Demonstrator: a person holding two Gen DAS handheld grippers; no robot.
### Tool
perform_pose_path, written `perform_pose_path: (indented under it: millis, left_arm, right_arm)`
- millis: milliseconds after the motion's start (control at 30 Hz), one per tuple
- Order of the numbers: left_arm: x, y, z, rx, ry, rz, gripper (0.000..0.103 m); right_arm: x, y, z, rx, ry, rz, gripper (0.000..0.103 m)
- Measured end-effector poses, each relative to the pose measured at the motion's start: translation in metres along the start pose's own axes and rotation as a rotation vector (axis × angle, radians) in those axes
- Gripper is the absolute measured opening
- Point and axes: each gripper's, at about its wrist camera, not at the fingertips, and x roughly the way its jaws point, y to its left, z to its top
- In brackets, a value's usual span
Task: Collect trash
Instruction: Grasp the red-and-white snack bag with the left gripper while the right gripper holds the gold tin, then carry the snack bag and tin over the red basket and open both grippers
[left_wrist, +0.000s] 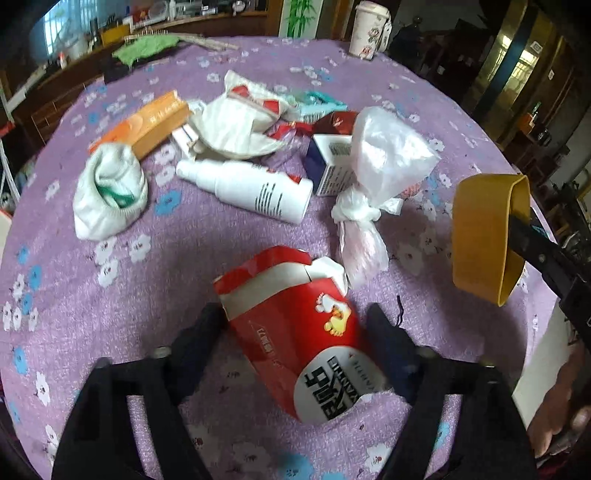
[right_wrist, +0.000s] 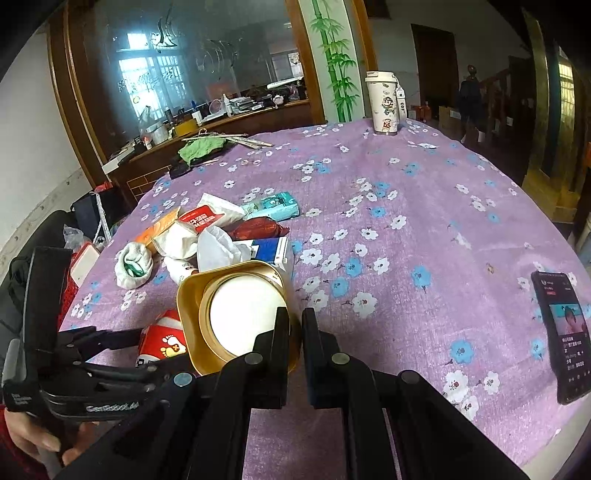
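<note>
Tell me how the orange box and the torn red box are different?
The orange box looks whole; the red box is torn open. The orange box lies far back beside the sock; the red box sits between the left gripper fingers. Both lie on the purple cloth.

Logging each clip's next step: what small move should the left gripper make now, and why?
Probably close the left gripper on the red carton. The carton already lies between its open fingers, while the right gripper holds the gold tin nearby, likely to receive it.

Phone (right_wrist: 563, 338) near table edge; cartoon tumbler (right_wrist: 382, 103) upright, far side.
</note>
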Motion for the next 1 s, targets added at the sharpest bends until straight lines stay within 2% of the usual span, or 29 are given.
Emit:
perform_pose_path:
  millis: [67,133,200,300,600,867,1000]
  left_arm:
    - [-0.002,-0.001,-0.003,0.006,-0.012,-0.013,0.065]
    - [-0.009,0.002,-0.006,0.01,-0.036,-0.04,0.051]
    - [-0.02,0.01,-0.009,0.013,-0.063,-0.053,0.045]
    - [-0.03,0.017,-0.013,0.011,-0.091,-0.077,0.045]
    - [-0.075,0.053,-0.022,-0.031,-0.187,-0.051,0.045]
    - [-0.134,0.127,-0.033,-0.135,-0.3,0.063,0.045]
    - [-0.161,0.181,-0.046,-0.214,-0.342,0.132,0.045]
  right_arm:
    - [-0.001,0.0,-0.001,-0.001,0.0,0.006,0.007]
    - [-0.002,0.003,-0.002,-0.009,0.0,0.009,0.007]
    - [-0.003,0.005,-0.003,-0.014,0.0,0.012,0.007]
    - [-0.004,0.014,-0.002,-0.028,-0.004,0.016,0.007]
    - [-0.008,0.054,0.006,-0.104,-0.011,0.046,0.007]
    - [0.004,0.121,0.018,-0.205,0.003,0.134,0.007]
    - [0.017,0.172,0.027,-0.255,0.032,0.223,0.007]
